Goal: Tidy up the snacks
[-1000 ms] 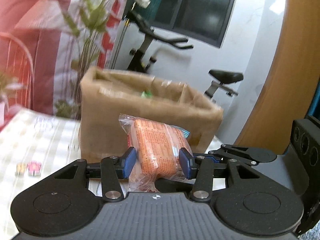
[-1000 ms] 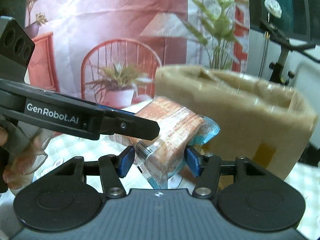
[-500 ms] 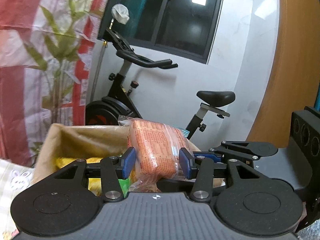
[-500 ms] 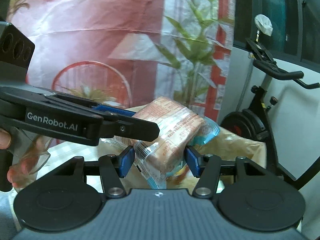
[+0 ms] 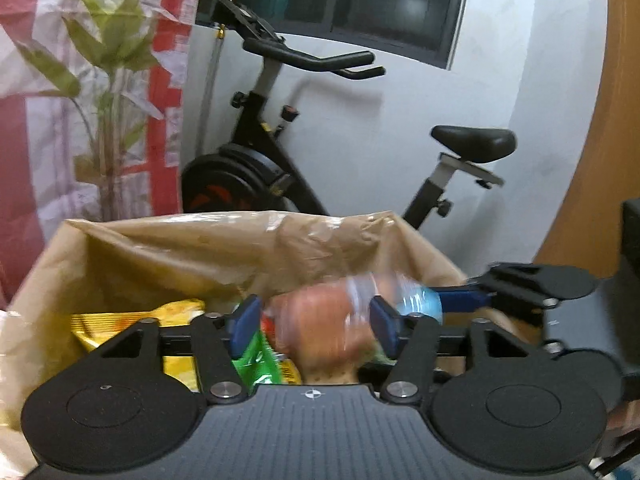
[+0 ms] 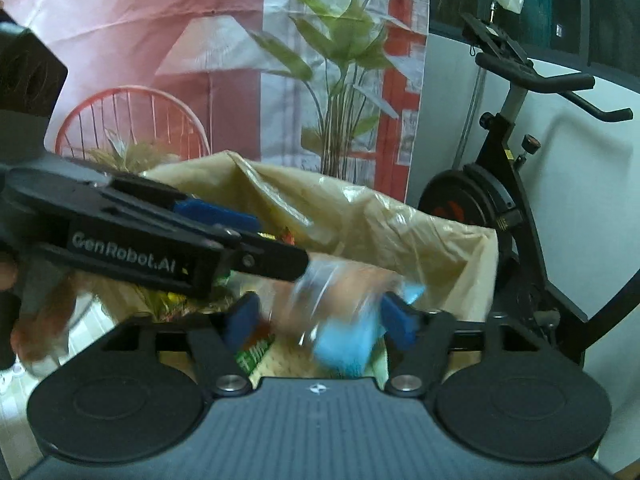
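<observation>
Now crinkly orange packet (blurred) overhangs brown bag.

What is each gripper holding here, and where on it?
Nothing: both grippers' jaws have just been opening, and the blurred orange snack packet drops free between them into the brown paper bag.

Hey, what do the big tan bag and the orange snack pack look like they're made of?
Tan bag: probably thin plastic film over or lining paper; it crinkles and throws glossy highlights along the rim. Orange snack pack: apparently clear glossy plastic wrap with a blue end, though motion blur hides the detail.
</observation>
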Available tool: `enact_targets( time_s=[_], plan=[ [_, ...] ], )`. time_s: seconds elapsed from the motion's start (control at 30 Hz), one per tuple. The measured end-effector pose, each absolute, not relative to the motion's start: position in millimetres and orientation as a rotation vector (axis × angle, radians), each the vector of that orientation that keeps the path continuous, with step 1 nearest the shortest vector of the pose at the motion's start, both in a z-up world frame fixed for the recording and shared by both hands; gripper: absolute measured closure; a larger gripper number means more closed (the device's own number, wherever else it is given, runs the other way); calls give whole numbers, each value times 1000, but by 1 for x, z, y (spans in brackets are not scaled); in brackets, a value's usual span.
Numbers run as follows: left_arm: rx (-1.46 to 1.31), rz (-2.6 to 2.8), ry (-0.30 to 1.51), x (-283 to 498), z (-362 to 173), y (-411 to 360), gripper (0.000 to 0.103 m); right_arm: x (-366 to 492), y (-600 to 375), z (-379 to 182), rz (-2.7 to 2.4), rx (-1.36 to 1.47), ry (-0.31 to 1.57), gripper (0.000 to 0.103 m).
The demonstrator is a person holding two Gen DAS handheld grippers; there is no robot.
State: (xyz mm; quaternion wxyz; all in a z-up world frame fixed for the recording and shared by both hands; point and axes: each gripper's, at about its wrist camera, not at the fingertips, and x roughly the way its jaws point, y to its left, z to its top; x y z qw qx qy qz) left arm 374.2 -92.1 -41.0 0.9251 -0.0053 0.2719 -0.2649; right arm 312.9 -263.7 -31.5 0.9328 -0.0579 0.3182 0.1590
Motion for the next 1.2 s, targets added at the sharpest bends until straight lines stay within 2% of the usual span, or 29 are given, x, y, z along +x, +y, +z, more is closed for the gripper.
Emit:
enact_targets(
  time_s=[0.1, 0.27, 0.57, 0.93, 1.2],
  plan=[
    [38, -495, 530, 367, -33, -85, 23, 302, -269, -30, 311, -112, 646, 22],
    [109, -436, 495, 343, -8, -74, 12, 284, -274, -10, 256, -63, 604, 12],
    [102, -298, 393, 287, 43, -43, 9, 243, -260, 44, 145, 17, 504, 1],
    [151, -160, 246, 204, 101, -33, 7, 179, -227, 102, 66, 68, 393, 0],
    [120, -150, 223, 161, 120, -29, 7, 143, -213, 127, 57, 120, 373, 0]
  ],
)
